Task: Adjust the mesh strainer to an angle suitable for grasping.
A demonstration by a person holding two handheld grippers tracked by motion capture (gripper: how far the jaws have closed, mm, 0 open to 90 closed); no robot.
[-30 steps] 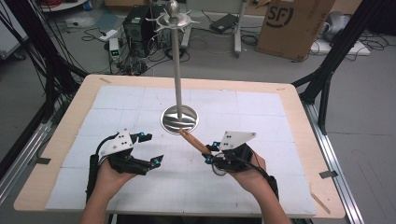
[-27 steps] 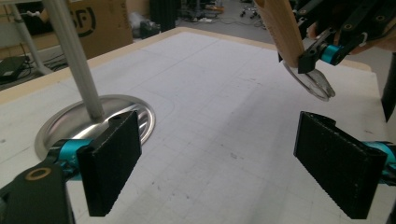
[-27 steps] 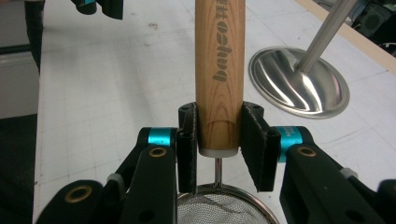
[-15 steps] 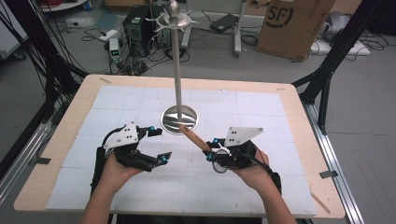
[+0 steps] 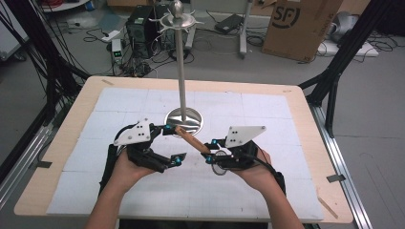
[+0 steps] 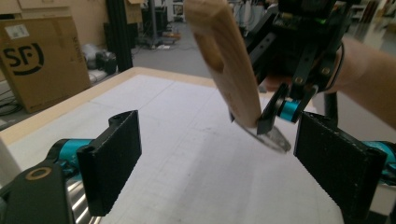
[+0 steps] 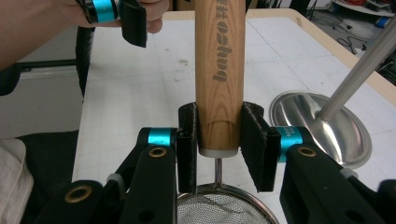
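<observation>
Strainer (image 7: 224, 205) with a smooth wooden handle (image 5: 191, 140) and fine wire mesh sits clenched in the right gripper (image 7: 219, 144), handle pointing toward ten o'clock. Left gripper (image 5: 172, 143) hangs spread wide near the handle's tip. Hanging it on the shiny steel rack (image 5: 179, 62) looks still undone.

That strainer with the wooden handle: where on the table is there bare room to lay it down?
The white mat lies bare along its far edge and right side, beyond the right gripper, and along the near edge. It is crowded in the middle: the stand's round base, the strainer and the left gripper sit close together.
</observation>
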